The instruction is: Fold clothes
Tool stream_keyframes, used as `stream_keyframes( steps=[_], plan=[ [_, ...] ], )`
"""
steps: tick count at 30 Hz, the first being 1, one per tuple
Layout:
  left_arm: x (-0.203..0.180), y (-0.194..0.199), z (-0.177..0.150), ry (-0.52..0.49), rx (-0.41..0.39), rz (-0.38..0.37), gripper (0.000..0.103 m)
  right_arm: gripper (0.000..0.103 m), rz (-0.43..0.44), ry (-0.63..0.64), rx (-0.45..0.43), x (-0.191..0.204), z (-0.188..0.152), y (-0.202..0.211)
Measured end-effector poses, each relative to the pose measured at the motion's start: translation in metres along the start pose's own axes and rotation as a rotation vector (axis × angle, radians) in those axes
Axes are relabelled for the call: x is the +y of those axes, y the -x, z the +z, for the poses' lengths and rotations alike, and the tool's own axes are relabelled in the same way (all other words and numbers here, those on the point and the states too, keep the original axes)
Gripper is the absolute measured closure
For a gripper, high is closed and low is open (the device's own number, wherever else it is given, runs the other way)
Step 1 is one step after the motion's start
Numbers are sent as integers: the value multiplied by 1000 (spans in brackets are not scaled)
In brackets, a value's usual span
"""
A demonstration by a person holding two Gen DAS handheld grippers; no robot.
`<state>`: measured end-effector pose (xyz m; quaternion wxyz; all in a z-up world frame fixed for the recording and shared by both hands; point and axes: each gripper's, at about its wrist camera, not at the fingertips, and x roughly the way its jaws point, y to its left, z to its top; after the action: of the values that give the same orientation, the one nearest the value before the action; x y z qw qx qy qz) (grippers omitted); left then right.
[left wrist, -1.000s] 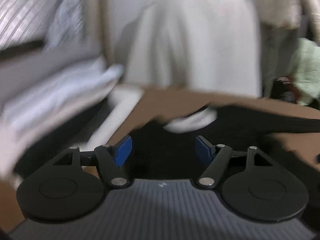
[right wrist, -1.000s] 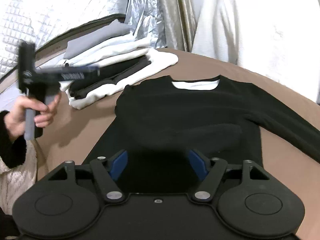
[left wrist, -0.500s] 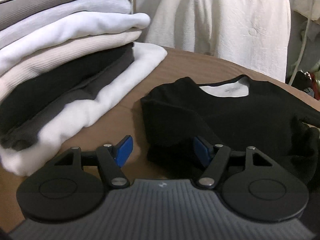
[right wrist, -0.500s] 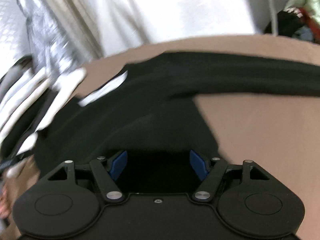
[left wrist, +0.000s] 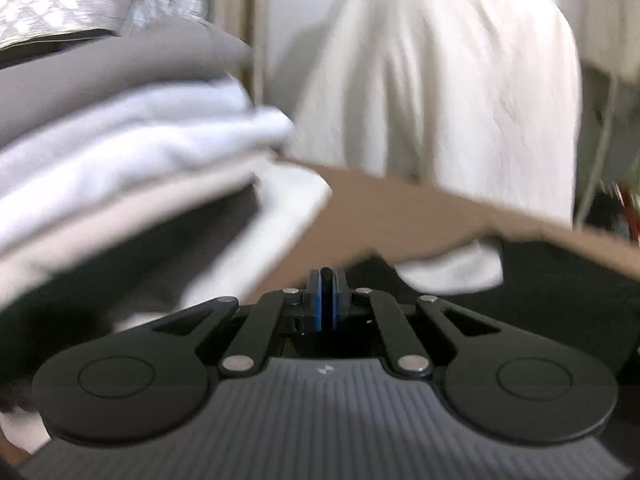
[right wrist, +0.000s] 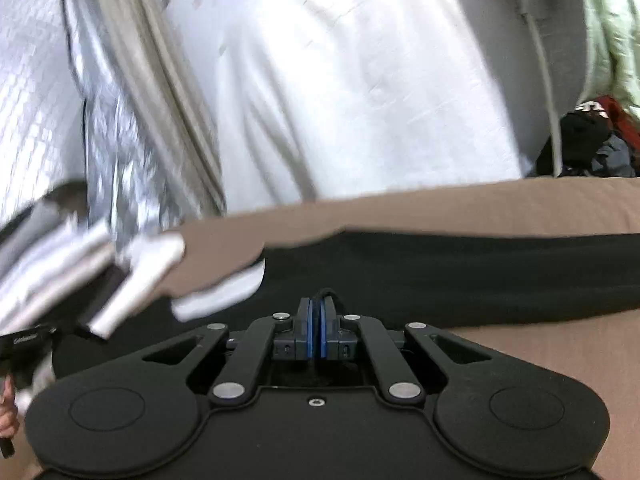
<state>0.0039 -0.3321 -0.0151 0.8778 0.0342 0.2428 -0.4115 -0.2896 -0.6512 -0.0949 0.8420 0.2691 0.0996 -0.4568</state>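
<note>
L wrist view, blurred: left tool pointing forward and slightly down, low over the brown tabletop, body level w/ no visible roll. Jaws just closed, blue pads brought together w/ a thin dark sliver of the black top pinched between them at its near left edge. Rest of black top spread flat to the right, white neck lining showing just past the pads. Stack of folded clothes close on the left, grey on top, white and beige layers below, resting on same tabletop. White draped cloth hanging behind the far edge. R wrist view, also blurred: right tool aimed forward and a bit down, held level just above the black top. Jaws just closed, pads pressed on a small raised fold of the black fabric poking up above them. One sleeve stretched out flat to the right across the tabletop. Folded stack at left. Fingers of a hand at far left edge, wrapped round a dark handle. Pale green garment top right.
</note>
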Motion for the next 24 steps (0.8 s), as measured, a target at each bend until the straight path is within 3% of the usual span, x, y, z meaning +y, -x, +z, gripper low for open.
stream_keyframes(
  steps=[3,7,13,15,17,19,24],
  plan=[
    [14,-20,0,66,44,-7,99,99,-9,1,14,-8,0,-11],
    [12,-43,-17,43,131,30,99,99,-46,65,78,-5,-10,-34],
    [11,-31,-11,40,60,27,98,96,-92,170,22,6,-5,-36],
    [13,-40,-18,13,147,90,98,95,-143,194,71,6,-2,-38],
    [10,-50,-30,-64,233,152,97,95,-171,140,149,-5,2,-41],
    [13,-53,-38,-71,252,125,97,92,-186,76,176,-17,4,-39],
    [34,-40,-26,60,169,30,92,82,-125,-2,147,-33,13,-27]
  ],
)
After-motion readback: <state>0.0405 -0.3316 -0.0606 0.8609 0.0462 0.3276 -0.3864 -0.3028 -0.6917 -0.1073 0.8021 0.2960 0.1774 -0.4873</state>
